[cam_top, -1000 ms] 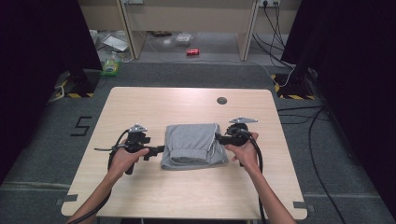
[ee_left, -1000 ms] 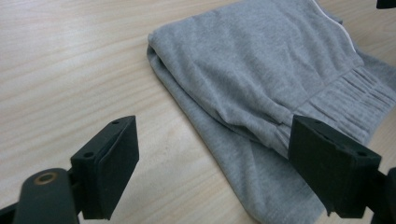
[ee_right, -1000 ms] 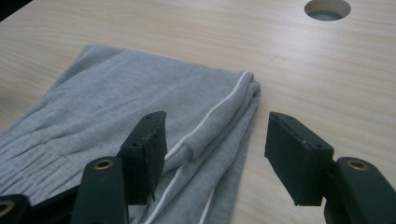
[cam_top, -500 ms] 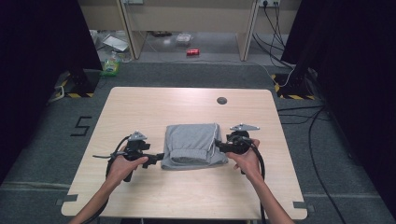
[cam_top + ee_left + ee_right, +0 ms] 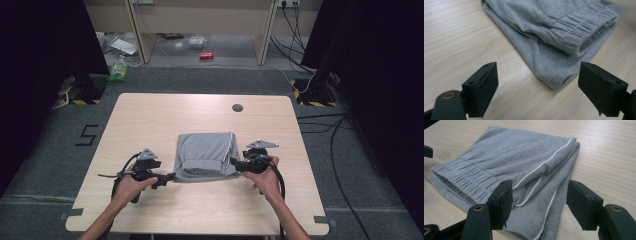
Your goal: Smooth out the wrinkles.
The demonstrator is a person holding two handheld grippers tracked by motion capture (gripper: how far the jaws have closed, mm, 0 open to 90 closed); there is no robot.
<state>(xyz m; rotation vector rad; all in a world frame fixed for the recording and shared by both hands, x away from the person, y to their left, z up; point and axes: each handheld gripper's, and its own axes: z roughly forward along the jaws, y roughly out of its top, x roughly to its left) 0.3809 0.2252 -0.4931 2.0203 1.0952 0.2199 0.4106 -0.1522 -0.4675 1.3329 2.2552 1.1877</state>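
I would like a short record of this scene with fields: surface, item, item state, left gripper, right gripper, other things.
surface: wooden table
item: grey garment
item state: folded, flat, elastic cuff toward the person
left gripper: open, at the garment's near left corner, not gripping
right gripper: open, at the garment's right edge with white piping
other things: dark round cap at the table's far side

A light wooden table (image 5: 150, 120) carries one thing — folded grey shorts (image 5: 206, 155), lying flat.
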